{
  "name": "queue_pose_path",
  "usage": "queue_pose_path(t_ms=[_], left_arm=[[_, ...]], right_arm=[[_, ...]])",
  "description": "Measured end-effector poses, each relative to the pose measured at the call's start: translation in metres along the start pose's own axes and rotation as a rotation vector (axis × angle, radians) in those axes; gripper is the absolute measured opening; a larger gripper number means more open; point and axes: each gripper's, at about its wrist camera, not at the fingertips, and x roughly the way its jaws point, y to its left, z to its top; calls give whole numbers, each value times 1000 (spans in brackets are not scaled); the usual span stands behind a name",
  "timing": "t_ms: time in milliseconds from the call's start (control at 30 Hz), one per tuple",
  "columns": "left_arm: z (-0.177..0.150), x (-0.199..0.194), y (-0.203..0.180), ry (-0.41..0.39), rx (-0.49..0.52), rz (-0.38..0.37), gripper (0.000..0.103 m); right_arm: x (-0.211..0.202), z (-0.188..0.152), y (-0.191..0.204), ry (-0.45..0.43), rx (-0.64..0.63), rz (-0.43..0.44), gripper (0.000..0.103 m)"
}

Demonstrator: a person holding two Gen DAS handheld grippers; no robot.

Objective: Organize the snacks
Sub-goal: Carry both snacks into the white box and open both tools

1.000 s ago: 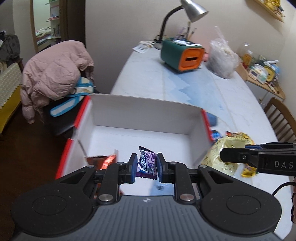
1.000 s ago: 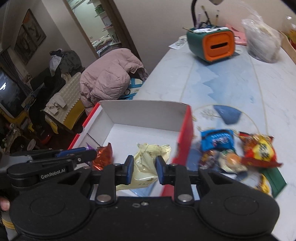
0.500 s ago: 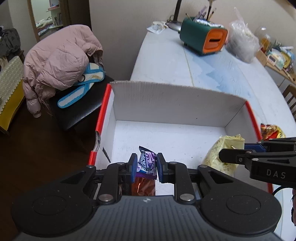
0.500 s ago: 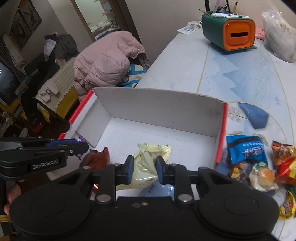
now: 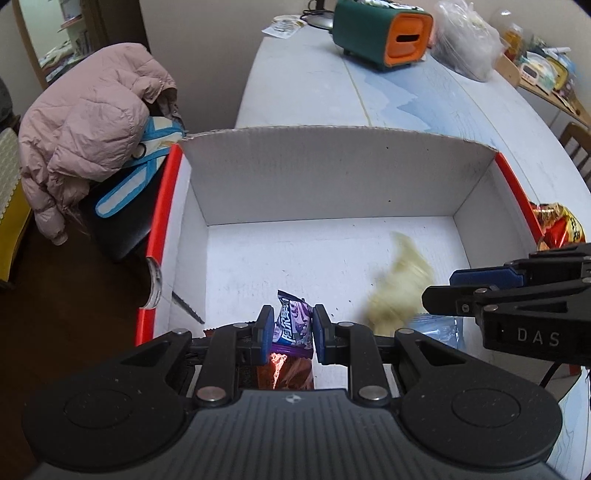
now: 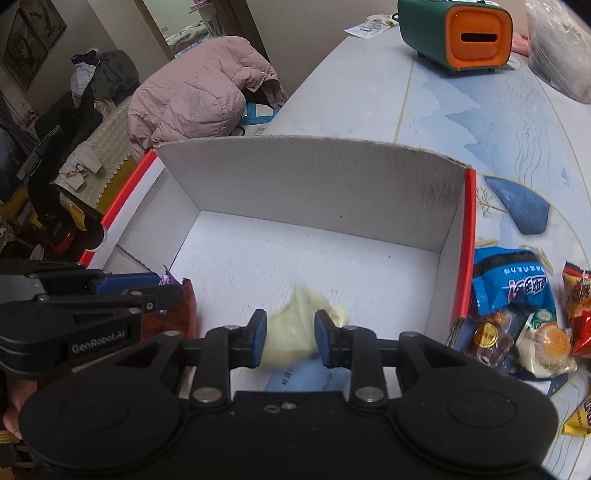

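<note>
A white cardboard box (image 5: 332,173) with red outer sides lies open on the table. My left gripper (image 5: 293,317) hangs inside it at the near left, shut on a purple snack packet (image 5: 293,325). Under it lies a red-brown packet (image 5: 286,373). My right gripper (image 6: 290,328) is inside the box at the near right, its jaws opening. The pale yellow packet (image 6: 303,314) is blurred between them, slipping free of the pads towards the box floor. A light blue packet (image 6: 306,376) lies below that gripper. The left gripper (image 6: 166,286) also shows at the left of the right wrist view.
Right of the box lie loose snacks: a blue packet (image 6: 513,280), a wrapped pastry (image 6: 546,343), a red and yellow bag (image 6: 578,306). Farther back stand a green and orange box (image 5: 384,35) and a clear plastic bag (image 5: 465,48). A pink jacket (image 5: 88,122) covers a chair at the left.
Both grippers have come forward and down into the box. The right jaws have parted and the yellow packet, held before, now blurs as it drops. The left still holds the purple packet.
</note>
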Motion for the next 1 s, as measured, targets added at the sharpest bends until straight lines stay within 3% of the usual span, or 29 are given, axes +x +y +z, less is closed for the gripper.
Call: queue_pose_path(t_ms=[567, 600, 700, 867, 1000], left_arm=[[-11, -28, -3, -74, 19, -41, 30], [-11, -32, -3, -83, 18, -46, 33], [-13, -43, -4, -111, 9, -67, 56], [-15, -61, -10, -153, 16, -98, 57], [-19, -77, -17, -202, 27, -114, 68]], right_arm=[[-34, -12, 6, -49, 2, 21, 49], [-37, -13, 6, -57, 2, 23, 52], [-48, -16, 7, -83, 5, 27, 57], [-67, -22, 9, -123, 11, 34, 66], [-82, -28, 12, -159, 6, 38, 72]])
